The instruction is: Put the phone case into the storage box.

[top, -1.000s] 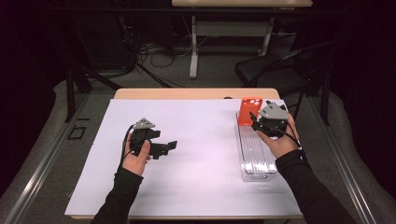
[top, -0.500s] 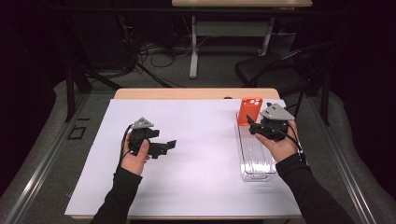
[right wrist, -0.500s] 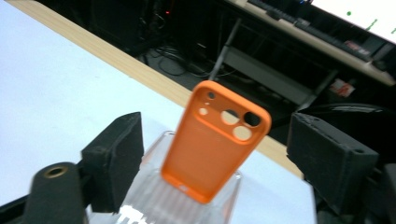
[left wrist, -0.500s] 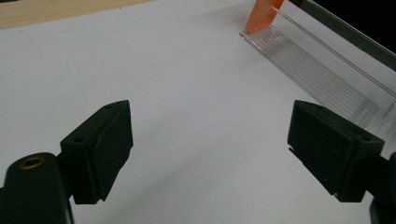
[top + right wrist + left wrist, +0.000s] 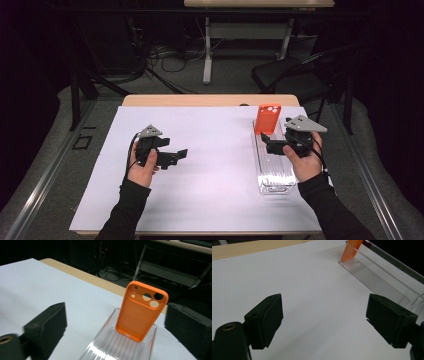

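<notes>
An orange phone case [image 5: 267, 118] [image 5: 140, 312] stands upright, leaning slightly, at the far end of a clear ribbed plastic rack [image 5: 274, 167] [image 5: 112, 347] on the right of the white sheet. My right gripper [image 5: 267, 143] [image 5: 120, 322] hovers just short of the case. Its jaws have just been opening and now stand wide, with the case in front of them and untouched. My left gripper [image 5: 176, 156] [image 5: 324, 322] is held over the sheet at the left, open, with nothing between its jaws. The left gripper view also takes in the case [image 5: 350, 251] and the rack [image 5: 382, 280] farther off.
The white sheet [image 5: 210, 165] covers most of a wooden table [image 5: 210, 100], whose far edge shows bare. Behind the table are a dark floor with cables, a desk leg [image 5: 206, 55] and a black chair [image 5: 300, 75]. A metal rail [image 5: 45, 175] runs along the left.
The right gripper has let go of the orange case, opened its jaws and drawn back slightly to the right. The case stays standing in the rack. The left hand has kept still.
</notes>
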### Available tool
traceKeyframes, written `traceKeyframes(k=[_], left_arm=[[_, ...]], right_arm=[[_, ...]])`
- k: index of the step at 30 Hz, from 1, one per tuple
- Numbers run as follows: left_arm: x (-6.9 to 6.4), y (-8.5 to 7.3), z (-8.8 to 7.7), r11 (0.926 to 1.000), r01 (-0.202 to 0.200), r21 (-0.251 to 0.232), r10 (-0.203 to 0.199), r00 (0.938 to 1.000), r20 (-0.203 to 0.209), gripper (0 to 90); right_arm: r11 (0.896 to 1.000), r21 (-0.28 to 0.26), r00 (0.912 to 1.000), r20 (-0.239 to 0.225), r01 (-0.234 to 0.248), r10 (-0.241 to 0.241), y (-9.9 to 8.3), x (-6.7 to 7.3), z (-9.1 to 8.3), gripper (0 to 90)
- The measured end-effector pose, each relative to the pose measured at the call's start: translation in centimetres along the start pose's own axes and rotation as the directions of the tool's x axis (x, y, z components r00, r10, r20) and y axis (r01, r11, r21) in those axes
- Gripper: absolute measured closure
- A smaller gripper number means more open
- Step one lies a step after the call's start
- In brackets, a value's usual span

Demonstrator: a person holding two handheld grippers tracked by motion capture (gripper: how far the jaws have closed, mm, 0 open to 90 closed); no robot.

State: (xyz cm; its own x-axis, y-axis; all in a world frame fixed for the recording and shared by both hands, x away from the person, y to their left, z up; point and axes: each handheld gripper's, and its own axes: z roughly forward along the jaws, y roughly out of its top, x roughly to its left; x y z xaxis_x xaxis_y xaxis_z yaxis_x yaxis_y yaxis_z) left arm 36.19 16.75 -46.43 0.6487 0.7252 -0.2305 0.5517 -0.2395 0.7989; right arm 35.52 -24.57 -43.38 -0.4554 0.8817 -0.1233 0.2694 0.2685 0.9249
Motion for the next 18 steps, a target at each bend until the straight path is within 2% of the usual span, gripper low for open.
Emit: traceKeyframes(k=[3, 10, 18], left_arm=[[0.1, 0.1, -0.2, 0.9998, 0.010, -0.016, -0.009, 0.9999, 0.008, 14.3], [0.1, 0.4, -0.6, 0.9994, 0.007, -0.035, -0.006, 0.9996, 0.026, 14.3], [-0.2, 0.9, -0.9, 0.9992, -0.024, -0.033, 0.025, 0.9993, 0.028, 14.3]], right_arm=[[1.000, 0.001, 0.9998, -0.019, 0.008, -0.008, 0.0, 0.4, -0.3, 0.0], [1.000, -0.013, 0.9993, -0.037, -0.010, 0.010, -0.2, 1.5, -1.1, 0.0], [1.000, -0.011, 0.9984, -0.055, -0.012, 0.012, -0.3, 2.7, -1.8, 0.0]])
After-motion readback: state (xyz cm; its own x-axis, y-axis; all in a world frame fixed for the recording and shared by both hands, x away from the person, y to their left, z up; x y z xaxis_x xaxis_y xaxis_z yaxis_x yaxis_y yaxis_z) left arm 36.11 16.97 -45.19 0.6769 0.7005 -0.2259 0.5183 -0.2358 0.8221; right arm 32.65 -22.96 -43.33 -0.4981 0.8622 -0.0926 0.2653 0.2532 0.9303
